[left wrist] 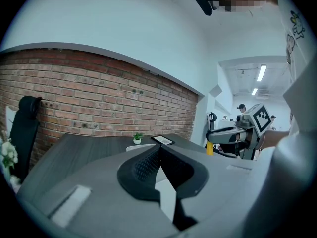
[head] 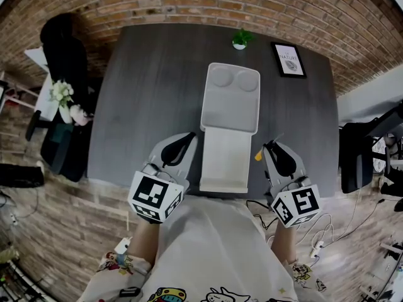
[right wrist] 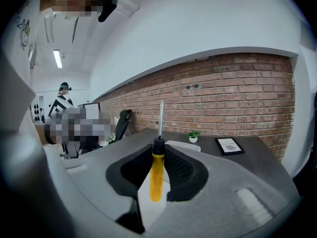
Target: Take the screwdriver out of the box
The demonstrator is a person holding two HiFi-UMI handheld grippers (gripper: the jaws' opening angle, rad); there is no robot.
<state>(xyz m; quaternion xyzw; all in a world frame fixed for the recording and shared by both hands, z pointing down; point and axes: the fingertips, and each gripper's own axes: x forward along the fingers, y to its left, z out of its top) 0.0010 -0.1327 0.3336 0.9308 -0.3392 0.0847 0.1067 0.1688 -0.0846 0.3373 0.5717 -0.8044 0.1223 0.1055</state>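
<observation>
At the far left of the head view, a black chair [head: 63, 49] stands beside the desk [head: 145, 93], with a bunch of white flowers [head: 62, 93] just below it in the frame. The dark grey desk fills the middle of the picture, and a brick wall [head: 189, 2] curves along the top edge.

Left of centre and low in the frame, the left gripper [head: 186, 140] hangs over the near edge of the desk, just left of the box [head: 230, 99]. Its own view shows the jaws pressed together with nothing between them. Its marker cube [head: 155, 197] sits lower in the frame.

The white box lies open in the centre in two halves. The upper half has a raised rim and two round hollows. The lower half is flat and reaches the desk's near edge. Above it, near the top of the desk, are a small plant [head: 240, 39] in a white pot and, to its right, a framed picture [head: 289, 60].

Right of the box's lower half, the right gripper [head: 271, 148] is pinching the screwdriver [head: 258, 156], which is out of the box and just beside its right edge. In the right gripper view the yellow handle is clamped between the dark pads, and the black collar and metal shaft point toward the top of the frame.

At the far right a second chair [head: 356, 159] stands off the desk, with cables [head: 321, 231] trailing over the floor [head: 352, 257] below it.
</observation>
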